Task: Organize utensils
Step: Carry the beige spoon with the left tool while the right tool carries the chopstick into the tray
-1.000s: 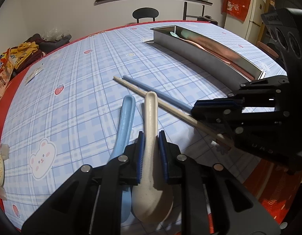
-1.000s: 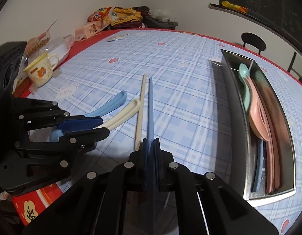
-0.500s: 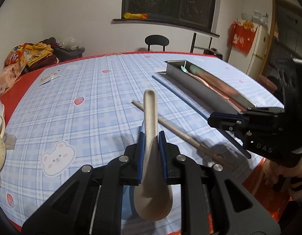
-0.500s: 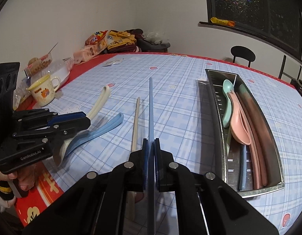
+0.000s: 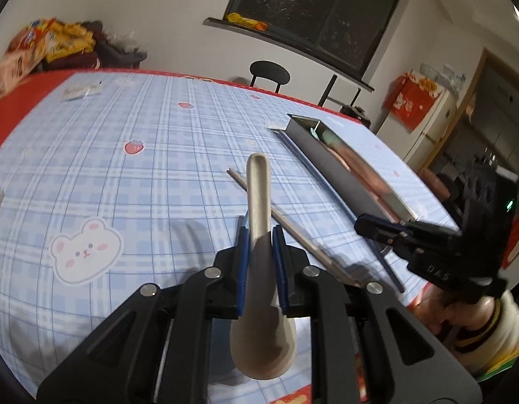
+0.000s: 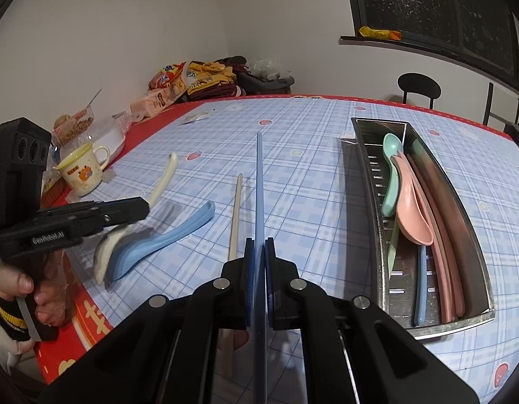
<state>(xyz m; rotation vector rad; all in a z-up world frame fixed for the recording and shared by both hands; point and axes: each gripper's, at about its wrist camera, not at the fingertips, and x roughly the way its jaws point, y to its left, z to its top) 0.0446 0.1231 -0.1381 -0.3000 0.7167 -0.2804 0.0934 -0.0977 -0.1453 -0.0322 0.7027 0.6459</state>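
Observation:
My left gripper [image 5: 260,235] is shut on a cream spoon [image 5: 257,202], handle pointing forward, lifted clear of the tablecloth. In the right wrist view that cream spoon [image 6: 163,178] hangs from the left gripper [image 6: 143,206] above a light blue spoon [image 6: 165,239] lying flat. My right gripper [image 6: 259,247] is shut on a blue chopstick [image 6: 259,181], raised and pointing away. A cream chopstick [image 6: 237,212] rests on the cloth just left of it. The steel tray [image 6: 374,202] to the right holds a green spoon, a pink spoon and several chopsticks.
A yellow mug [image 6: 79,173] and a plastic container [image 6: 104,134] stand near the table's left edge, with snack bags [image 6: 168,84] behind. A black chair [image 6: 418,87] stands at the far side. A bear sticker [image 5: 84,249] marks the checked cloth.
The left gripper lifted the cream spoon off the cloth and swung left, leaving the blue spoon behind. The right gripper raised the blue chopstick off the table, away from the cream chopstick.

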